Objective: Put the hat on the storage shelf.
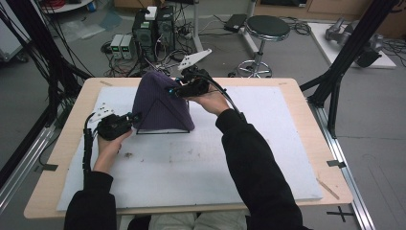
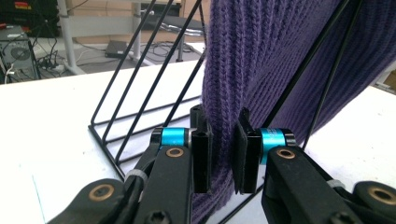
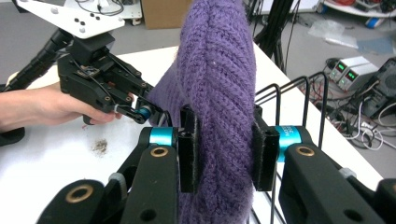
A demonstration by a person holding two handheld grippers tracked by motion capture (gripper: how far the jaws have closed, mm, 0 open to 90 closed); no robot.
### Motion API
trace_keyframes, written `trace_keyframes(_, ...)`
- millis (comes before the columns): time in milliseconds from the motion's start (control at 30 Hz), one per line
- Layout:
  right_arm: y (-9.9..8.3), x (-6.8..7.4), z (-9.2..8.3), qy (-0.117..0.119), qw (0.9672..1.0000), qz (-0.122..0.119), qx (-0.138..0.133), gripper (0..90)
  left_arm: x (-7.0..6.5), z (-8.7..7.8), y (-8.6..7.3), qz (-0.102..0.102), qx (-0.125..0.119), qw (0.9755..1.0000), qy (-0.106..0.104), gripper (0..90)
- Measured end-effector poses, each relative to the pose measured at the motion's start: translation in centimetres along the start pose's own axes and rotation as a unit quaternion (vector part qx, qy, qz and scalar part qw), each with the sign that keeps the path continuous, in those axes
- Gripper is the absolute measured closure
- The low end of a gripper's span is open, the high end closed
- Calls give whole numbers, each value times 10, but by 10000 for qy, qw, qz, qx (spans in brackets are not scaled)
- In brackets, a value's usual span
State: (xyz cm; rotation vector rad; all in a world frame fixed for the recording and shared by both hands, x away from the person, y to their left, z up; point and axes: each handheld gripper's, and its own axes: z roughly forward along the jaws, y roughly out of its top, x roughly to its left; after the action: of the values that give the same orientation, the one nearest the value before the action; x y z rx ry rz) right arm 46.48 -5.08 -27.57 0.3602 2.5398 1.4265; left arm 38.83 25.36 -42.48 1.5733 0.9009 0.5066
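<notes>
A purple knitted cloth (image 1: 160, 100) hangs over a black wire rack (image 1: 158, 130) on the white board. My left gripper (image 1: 135, 117) is at the cloth's lower left edge, shut on a fold of the knit (image 2: 261, 60) beside the rack's wires (image 2: 135, 107); the pads of the left gripper (image 2: 222, 154) press the fabric. My right gripper (image 1: 172, 91) is up near the top of the drape, shut on a thick ridge of the cloth (image 3: 217, 70), which bulges between the pads of the right gripper (image 3: 224, 154). Beyond it, the left gripper (image 3: 149, 112) meets the cloth's far edge.
The white board (image 1: 201, 163) lies on a wooden table (image 1: 311, 124). A few dark crumbs (image 1: 128, 154) lie in front of the left hand. On the floor behind the table are a stool (image 1: 266, 28) and computer boxes (image 1: 153, 31). Black frame posts (image 1: 349, 52) stand at the right.
</notes>
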Motion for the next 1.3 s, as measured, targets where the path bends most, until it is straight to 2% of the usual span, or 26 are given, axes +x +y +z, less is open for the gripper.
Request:
trace_keyframes(200, -1, 0, 6, 20, 10000, 23, 57, 693, 0, -2, -5, -123, 85, 9999, 13, 790)
trace_keyframes(567, -1, 1, 7, -1, 9999, 73, 109, 663, 1, -4, -6, -212, 95, 9997, -57, 734)
trace_keyframes(667, -1, 1, 7, 11, 9999, 111, 116, 602, 1, -5, -6, -258, 53, 9996, -84, 706)
trace_keyframes(733, -1, 1, 6, -10, 9998, 150, 131, 492, 1, -6, -5, -323, 5, 9994, -97, 638)
trace_keyframes(800, -2, 1, 4, -13, 9996, 232, 135, 386, 1, -7, -4, -298, -11, 9995, -110, 594)
trace_keyframes(900, -1, 0, -3, -4, 9991, 406, 109, 287, 0, -7, -5, -256, 10, 9996, -142, 554)
trace_keyframes(1000, 0, 1, -14, -222, 9985, 492, 16, 226, -2, -6, -5, -226, 9, 9996, -148, 522)
trace_keyframes(1067, -1, 2, -23, -370, 9976, 543, -221, 213, -3, -6, -4, -232, -14, 9996, -138, 499)
trace_keyframes(1133, -5, 2, -33, -536, 9951, 666, -496, 186, -4, -6, -4, -207, -15, 9997, -110, 473)
trace_keyframes(1233, -12, 0, -47, -822, 9915, 797, -618, 141, -6, -8, -2, -200, -69, 9997, -90, 448)
trace_keyframes(1300, -18, 1, -58, -1035, 9879, 823, -815, 140, -6, -9, -1, -198, -105, 9997, -39, 430)
